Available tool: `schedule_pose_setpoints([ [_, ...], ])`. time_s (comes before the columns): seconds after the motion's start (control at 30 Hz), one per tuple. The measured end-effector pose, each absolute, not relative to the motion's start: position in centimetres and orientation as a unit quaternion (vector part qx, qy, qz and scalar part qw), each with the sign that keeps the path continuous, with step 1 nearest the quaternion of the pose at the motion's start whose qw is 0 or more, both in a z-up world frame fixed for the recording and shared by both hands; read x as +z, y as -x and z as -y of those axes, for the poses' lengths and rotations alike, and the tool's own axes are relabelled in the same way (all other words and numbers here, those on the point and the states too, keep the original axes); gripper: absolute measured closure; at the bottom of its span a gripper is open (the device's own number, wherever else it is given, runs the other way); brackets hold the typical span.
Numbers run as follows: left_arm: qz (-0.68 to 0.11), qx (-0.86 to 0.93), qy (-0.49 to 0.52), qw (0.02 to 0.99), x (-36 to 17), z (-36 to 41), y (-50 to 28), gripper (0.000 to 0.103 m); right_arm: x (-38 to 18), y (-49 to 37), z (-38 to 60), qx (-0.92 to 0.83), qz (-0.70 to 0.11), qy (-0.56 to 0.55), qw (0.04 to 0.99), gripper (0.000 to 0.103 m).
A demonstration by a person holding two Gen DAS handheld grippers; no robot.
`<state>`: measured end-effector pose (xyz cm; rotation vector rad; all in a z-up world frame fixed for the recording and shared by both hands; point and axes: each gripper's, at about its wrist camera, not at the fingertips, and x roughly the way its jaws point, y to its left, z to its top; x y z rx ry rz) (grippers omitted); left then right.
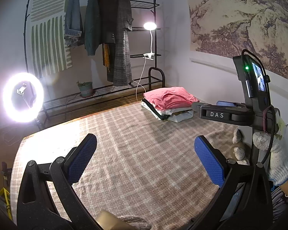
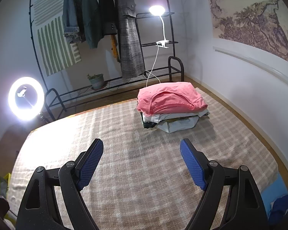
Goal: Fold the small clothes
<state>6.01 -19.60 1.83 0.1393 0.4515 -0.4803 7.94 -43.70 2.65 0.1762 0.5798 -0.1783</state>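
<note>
Blue textured pads line both grippers. The left gripper point(image 1: 145, 159) has its jaws spread wide with nothing between them, above bare blanket point(image 1: 136, 153). The right gripper point(image 2: 142, 163) likewise has its jaws wide apart and holds nothing; only blanket shows in the gap. In the left view the right gripper's body, marked DAS, crosses the right side, held by a gloved hand point(image 1: 274, 153), with a small lit screen point(image 1: 259, 78) on top. The checked beige blanket covers the whole working surface. A stack point(image 2: 170, 107) of folded clothes sits on its far right part, well apart from both grippers. A pink garment point(image 2: 169, 97) lies on top, with pale and dark pieces beneath. Blue fabric point(image 2: 278, 201) lies at the near right edge of the blanket. Beyond the blanket, a ring light point(image 2: 26, 98) glows at far left. A black rack point(image 2: 163, 44) stands against the back wall with hanging coats point(image 2: 98, 15), a potted plant point(image 2: 97, 80) and a lit clip lamp point(image 2: 156, 10). A landscape mural point(image 2: 255, 17) covers the right wall.
</note>
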Motion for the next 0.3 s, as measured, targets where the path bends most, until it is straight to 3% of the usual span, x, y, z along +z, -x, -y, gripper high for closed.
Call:
schedule_pose_setpoints([
  [0.3,-0.221,-0.235,-0.069,0.944,1.78,19.23,-6.12,0.000,2.62,-7.98,43.85,-0.086,-0.287,-0.092,0.950,0.021],
])
